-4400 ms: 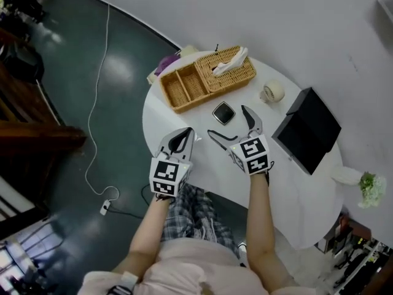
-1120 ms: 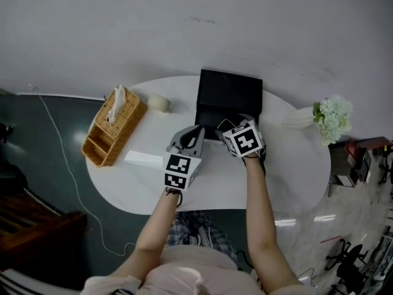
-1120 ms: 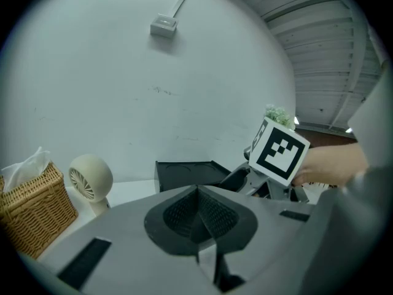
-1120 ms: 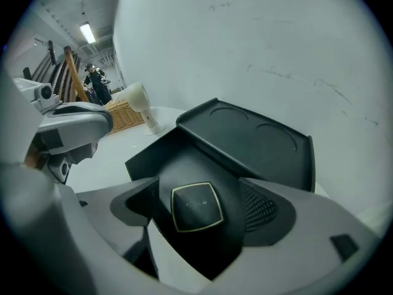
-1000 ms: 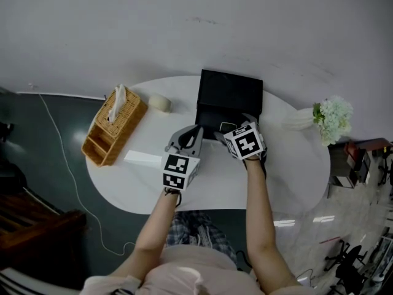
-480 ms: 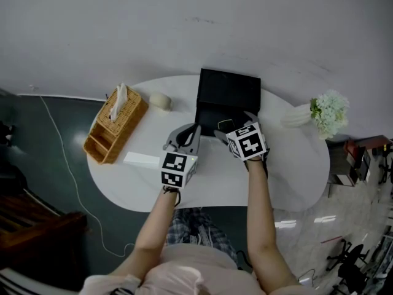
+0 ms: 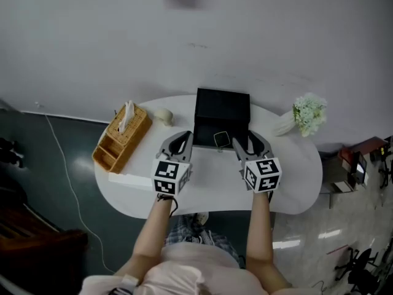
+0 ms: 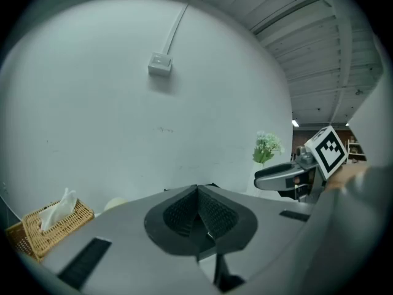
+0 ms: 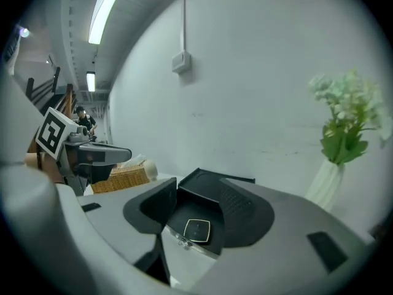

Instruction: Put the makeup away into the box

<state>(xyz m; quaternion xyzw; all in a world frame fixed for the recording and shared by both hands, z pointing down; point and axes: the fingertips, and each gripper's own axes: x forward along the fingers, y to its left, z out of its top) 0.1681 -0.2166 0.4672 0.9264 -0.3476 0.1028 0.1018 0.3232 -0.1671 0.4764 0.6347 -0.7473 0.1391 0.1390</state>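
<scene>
The black box (image 7: 221,117) stands open at the back of the white table (image 7: 209,192), its lid raised behind it. A small square black makeup compact (image 7: 221,139) lies flat inside it, also visible in the right gripper view as the compact (image 9: 198,230). My right gripper (image 7: 245,140) hovers in front of the box. Its jaws have just been closing but still stand apart, with nothing between the pads (image 9: 239,204). My left gripper (image 7: 182,137) hovers left of the box, its jaws shut on nothing; in its own view the left gripper (image 8: 198,192) has its pads touching.
A wicker basket (image 7: 123,137) with tissues sits at the table's left, a small pale round object (image 7: 163,115) beside it, and a flat white packet (image 7: 126,180) at the left edge. A white vase of flowers (image 7: 305,112) stands right of the box. A wall rises close behind.
Both grippers have risen and drawn back from the box toward the table's near edge. The right gripper's jaws have narrowed. The compact stays in the box.
</scene>
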